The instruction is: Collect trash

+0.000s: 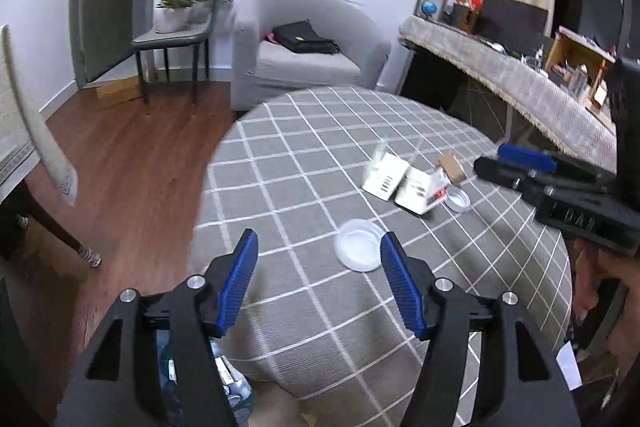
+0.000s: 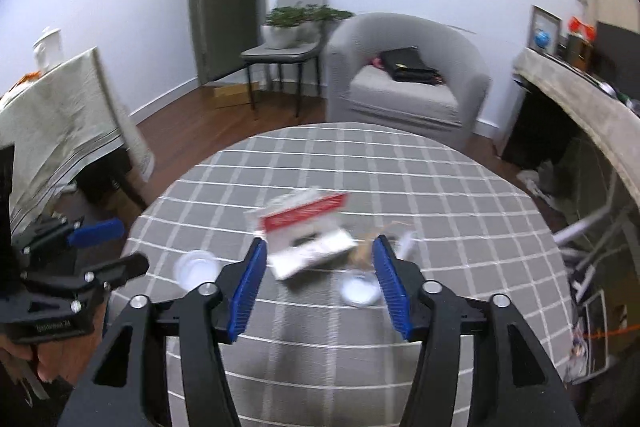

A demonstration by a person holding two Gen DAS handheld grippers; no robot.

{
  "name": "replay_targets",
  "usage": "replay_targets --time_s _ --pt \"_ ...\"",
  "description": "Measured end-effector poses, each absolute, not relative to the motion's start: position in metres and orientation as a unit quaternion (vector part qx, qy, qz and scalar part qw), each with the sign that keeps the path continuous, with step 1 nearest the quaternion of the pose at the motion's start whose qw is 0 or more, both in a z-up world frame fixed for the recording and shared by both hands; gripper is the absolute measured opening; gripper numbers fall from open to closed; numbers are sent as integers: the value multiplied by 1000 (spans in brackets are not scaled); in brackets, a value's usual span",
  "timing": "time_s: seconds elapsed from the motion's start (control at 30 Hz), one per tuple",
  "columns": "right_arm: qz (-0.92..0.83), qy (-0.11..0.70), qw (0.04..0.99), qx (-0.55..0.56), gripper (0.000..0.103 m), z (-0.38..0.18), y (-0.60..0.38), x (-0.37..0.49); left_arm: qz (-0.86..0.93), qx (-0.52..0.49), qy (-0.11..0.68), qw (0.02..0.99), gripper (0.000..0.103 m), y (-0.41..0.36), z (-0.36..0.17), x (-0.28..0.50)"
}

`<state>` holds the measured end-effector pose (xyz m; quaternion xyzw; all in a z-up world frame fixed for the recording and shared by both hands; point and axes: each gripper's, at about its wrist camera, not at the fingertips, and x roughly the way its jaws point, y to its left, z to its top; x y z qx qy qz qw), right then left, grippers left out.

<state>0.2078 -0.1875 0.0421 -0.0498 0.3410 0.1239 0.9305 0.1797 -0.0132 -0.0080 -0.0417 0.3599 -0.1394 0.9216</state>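
Hovering over a round table with a grey checked cloth, left gripper and right gripper both have jaws apart, nothing between the blue pads. Trash sits mid-table: clear lid just past the left gripper's right finger, white boxes beyond it, small white cap and brown scrap beside the boxes. Only the left view shows a bin with bottles below the table edge, and the boxes sharp, white with dark print. Only the right view shows the red face of a box, blurred, and a second table with a pale cloth at left. Lid lies left of the right gripper, cap near its right finger. Armchair stands behind the table.
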Motion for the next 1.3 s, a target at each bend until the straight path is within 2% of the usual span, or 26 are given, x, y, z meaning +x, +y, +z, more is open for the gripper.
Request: replay_targets --time_s 0.33,0.43,0.5,0.63,0.87,1.03,1.3 --pt "101 372 923 5 64 27 -226 220 -147 -25 383 912 66 -46 -26 195" --pt "104 379 919 27 65 23 -230 228 -141 -11 391 909 63 -53 -33 199" --pt "108 384 916 41 65 20 -233 234 -142 -5 393 909 57 -57 -35 201" --pt "124 397 903 104 65 12 -242 245 -140 -1 393 909 55 -63 -37 204" --pt "123 412 890 151 65 4 -245 262 -137 0 391 910 43 -66 -37 206" --pt "101 427 888 139 65 -5 -239 275 -142 -12 391 909 42 -62 -35 206" --pt "96 428 889 130 57 -12 -230 286 -146 -33 384 911 42 -52 -26 203"
